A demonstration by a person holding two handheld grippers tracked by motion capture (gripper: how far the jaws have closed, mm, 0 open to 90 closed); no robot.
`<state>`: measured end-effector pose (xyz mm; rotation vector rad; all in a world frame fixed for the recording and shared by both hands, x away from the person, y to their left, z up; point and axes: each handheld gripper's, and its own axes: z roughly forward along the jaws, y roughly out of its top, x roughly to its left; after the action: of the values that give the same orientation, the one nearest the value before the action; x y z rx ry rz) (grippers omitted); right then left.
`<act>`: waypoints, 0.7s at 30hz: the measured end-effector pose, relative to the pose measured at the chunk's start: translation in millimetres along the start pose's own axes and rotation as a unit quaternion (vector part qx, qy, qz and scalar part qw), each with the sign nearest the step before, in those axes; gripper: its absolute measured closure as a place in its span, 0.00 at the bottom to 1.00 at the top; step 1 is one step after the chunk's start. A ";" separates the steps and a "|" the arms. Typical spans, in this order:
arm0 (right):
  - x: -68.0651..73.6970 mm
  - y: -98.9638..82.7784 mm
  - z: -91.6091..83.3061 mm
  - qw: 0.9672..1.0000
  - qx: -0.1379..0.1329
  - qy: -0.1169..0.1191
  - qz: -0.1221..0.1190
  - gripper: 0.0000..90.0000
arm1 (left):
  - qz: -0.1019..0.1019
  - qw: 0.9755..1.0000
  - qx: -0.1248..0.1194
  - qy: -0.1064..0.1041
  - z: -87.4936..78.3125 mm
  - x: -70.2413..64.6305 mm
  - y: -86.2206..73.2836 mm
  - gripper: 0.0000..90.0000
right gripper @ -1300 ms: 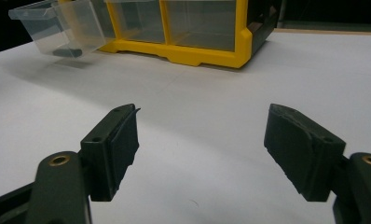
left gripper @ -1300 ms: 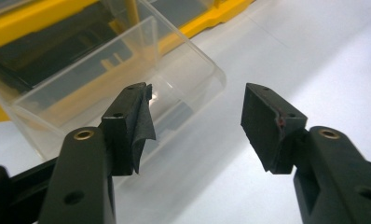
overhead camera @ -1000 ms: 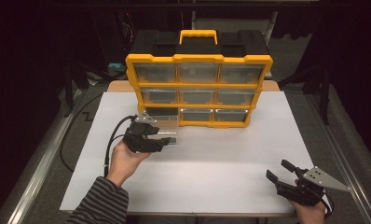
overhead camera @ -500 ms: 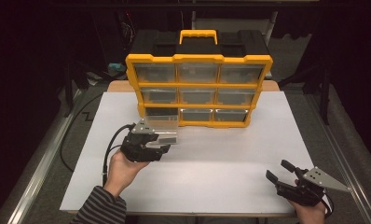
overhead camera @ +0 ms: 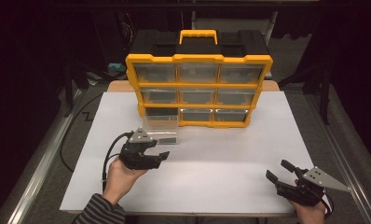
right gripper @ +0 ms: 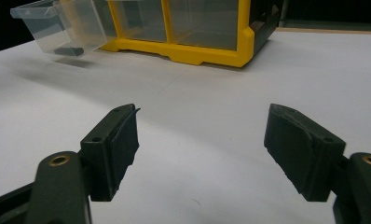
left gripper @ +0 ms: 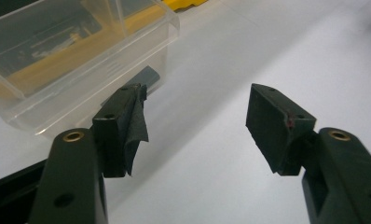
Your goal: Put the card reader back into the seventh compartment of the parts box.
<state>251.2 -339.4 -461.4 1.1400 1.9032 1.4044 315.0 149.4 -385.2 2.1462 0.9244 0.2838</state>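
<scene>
My left tongs (overhead camera: pixel 161 156) sit lower left of the high view, jaws apart and just been opening, nothing between them. Clear drawer (overhead camera: pixel 161 129) is pulled out of the yellow organizer (overhead camera: pixel 198 88) just above them, resting on the white surface (overhead camera: pixel 230 154). Right tongs (overhead camera: pixel 278 171), lower right, jaws apart, empty.

The white surface (overhead camera: pixel 221 168) lies bare across the centre and lower right of the high view, free between the left gripper (overhead camera: pixel 162 156) and right gripper (overhead camera: pixel 279 170). The organizer (overhead camera: pixel 198 88) blocks the upper middle. Its pulled-out clear drawer (overhead camera: pixel 161 127) juts toward lower left, just beside the left gripper, narrowing passage there.
</scene>
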 end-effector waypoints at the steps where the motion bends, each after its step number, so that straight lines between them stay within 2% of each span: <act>1: 0.0 0.0 0.1 1.000 0.000 0.000 0.000 0.30 | -0.001 1.000 -0.001 0.001 -0.2 0.1 -1.5 0.42; 21: 0.1 0.1 0.3 1.000 0.002 0.000 0.001 0.30 | -0.020 0.999 -0.021 0.017 -6.8 10.5 -24.9 0.39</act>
<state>251.4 -339.1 -461.4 1.1427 1.9061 1.4036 306.3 171.6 -399.6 2.0878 0.9720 0.3184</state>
